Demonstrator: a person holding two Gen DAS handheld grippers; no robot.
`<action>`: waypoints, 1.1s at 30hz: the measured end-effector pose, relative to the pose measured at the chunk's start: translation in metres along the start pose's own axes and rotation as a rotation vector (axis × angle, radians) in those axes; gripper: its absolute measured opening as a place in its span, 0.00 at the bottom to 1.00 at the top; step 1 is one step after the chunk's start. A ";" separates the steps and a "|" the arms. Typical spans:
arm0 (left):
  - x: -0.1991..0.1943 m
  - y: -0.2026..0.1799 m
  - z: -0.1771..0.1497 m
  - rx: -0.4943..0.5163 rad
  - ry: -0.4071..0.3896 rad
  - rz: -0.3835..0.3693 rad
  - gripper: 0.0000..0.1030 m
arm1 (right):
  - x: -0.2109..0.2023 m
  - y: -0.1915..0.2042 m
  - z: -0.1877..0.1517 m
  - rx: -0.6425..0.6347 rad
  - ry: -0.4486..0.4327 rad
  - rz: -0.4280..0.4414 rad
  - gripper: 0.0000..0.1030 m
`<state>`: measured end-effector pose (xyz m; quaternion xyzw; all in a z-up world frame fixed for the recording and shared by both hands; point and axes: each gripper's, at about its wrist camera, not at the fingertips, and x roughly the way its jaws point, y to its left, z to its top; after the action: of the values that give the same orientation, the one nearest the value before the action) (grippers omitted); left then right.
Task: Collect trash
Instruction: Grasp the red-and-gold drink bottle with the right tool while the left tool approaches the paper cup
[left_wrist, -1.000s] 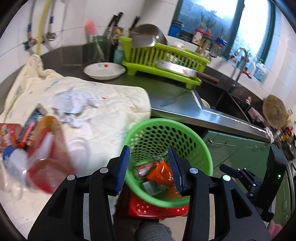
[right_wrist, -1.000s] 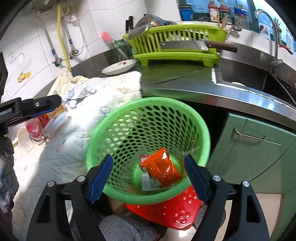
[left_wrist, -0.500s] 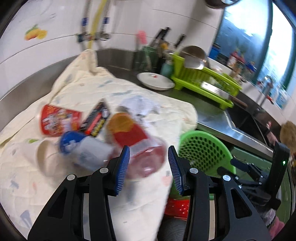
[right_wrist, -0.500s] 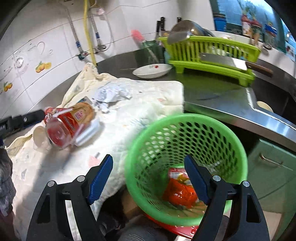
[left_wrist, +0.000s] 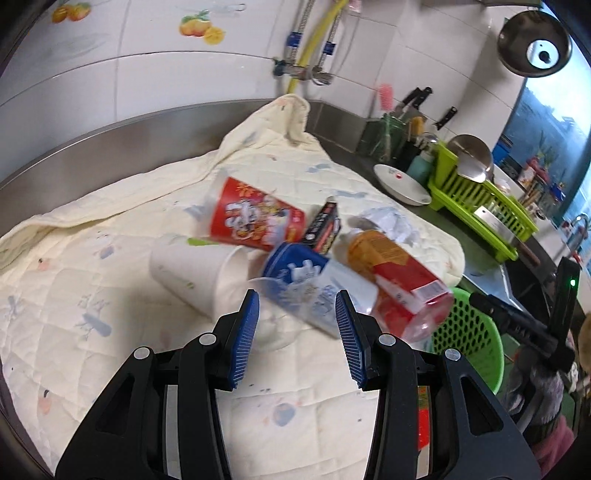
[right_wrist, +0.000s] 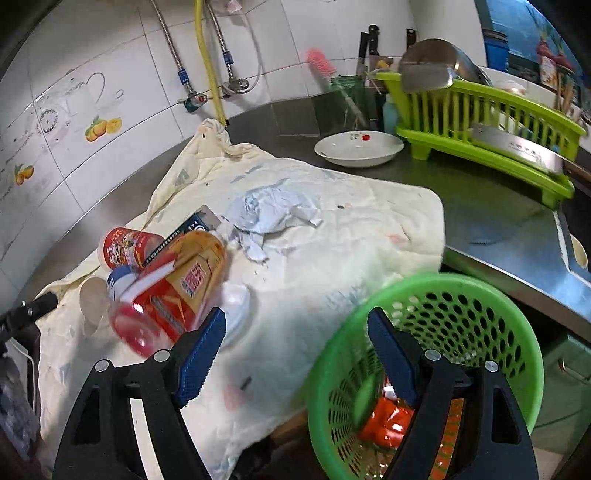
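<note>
Jaws of both grippers parted, empty: left gripper (left_wrist: 295, 332) low centre over the trash pile (left_wrist: 314, 251), right gripper (right_wrist: 295, 354) beside the green basket (right_wrist: 461, 295) at lower right. Barely begun (an orange wrapper (right_wrist: 384, 421) binned); cups, bottle, box, crumpled paper (right_wrist: 269, 214) left on the cloth-draped surface (right_wrist: 480, 221).

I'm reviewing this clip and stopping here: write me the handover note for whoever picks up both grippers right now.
Left gripper: open, empty, aimed at the blue-and-white cup.
Right gripper: open, empty, between the trash pile and the green basket.
Done: an orange wrapper lies in the basket.
Left on the quilt: the blue-and-white cup, red cup, white cup, red-labelled bottle, dark box, crumpled paper.
</note>
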<state>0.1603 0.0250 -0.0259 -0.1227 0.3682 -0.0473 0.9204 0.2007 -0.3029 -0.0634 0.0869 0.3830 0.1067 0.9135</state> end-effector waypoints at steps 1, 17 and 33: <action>0.000 0.003 -0.001 -0.004 0.002 0.002 0.42 | 0.003 0.001 0.002 0.003 0.008 0.009 0.74; -0.004 0.023 -0.006 -0.039 -0.001 0.006 0.42 | 0.019 0.049 0.035 0.022 0.069 0.195 0.69; 0.001 0.049 -0.011 -0.052 0.011 0.013 0.42 | 0.100 0.097 0.056 -0.006 0.347 0.119 0.69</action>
<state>0.1532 0.0698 -0.0472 -0.1441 0.3752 -0.0326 0.9151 0.2967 -0.1879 -0.0693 0.0867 0.5286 0.1750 0.8261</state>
